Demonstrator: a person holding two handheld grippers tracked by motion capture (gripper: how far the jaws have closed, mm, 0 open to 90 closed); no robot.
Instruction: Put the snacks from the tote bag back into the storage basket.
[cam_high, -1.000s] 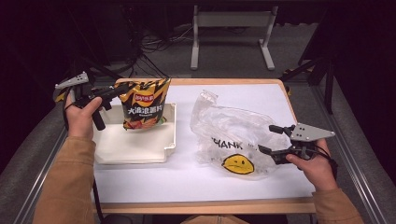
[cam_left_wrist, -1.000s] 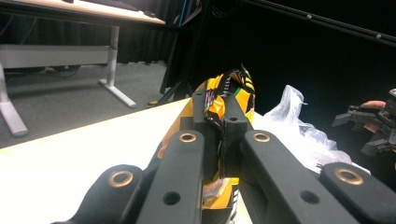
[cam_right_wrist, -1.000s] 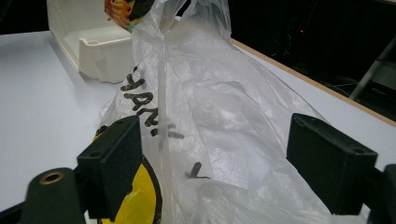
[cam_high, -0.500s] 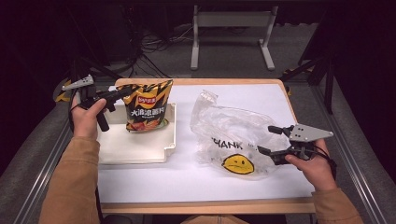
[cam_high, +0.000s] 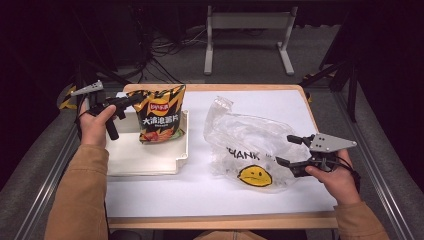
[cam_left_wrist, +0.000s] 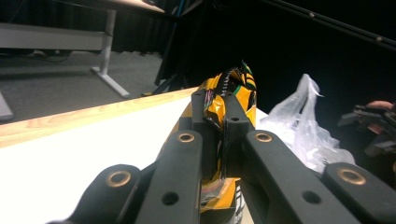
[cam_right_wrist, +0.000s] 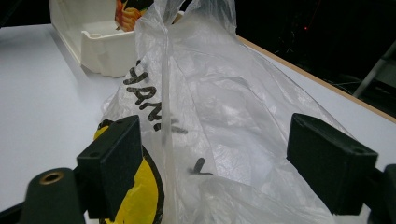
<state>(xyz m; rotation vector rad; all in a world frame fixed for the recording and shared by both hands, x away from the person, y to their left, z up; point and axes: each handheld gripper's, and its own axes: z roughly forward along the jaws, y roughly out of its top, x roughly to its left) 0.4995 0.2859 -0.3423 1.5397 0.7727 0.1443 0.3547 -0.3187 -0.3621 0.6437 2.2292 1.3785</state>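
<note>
Far left, high view: left hand (cam_high: 95, 125) wraps the left gripper (cam_high: 134, 98), grey plate sticking up behind it, arm in a tan sleeve (cam_high: 82, 195). Jaws clamped tight on the top edge of the chip bag (cam_high: 160, 114) — left gripper view confirms it, the foil of the bag (cam_left_wrist: 229, 112) pinched between both black jaws w/ no gap. Bag's orange and black, upright, lower end down in the white tray (cam_high: 145, 160), towards the tray's back right. Tray sits on the left half of the white table (cam_high: 200, 190).

Moving to centre-right: clear plastic bag (cam_high: 250, 145), crumpled, lying flat on the table, well apart from the tray. Black lettering and a yellow smiley face (cam_high: 255, 176) on it.

Right side: right hand (cam_high: 337, 177) holds the right gripper (cam_high: 290, 151) at the bag's right edge. Jaws spread wide, nothing gripped; right gripper view shows the plastic bag (cam_right_wrist: 224, 116) sitting btwn the two pads, not pinched. Tray corner (cam_right_wrist: 100, 49) visible beyond it.
</note>
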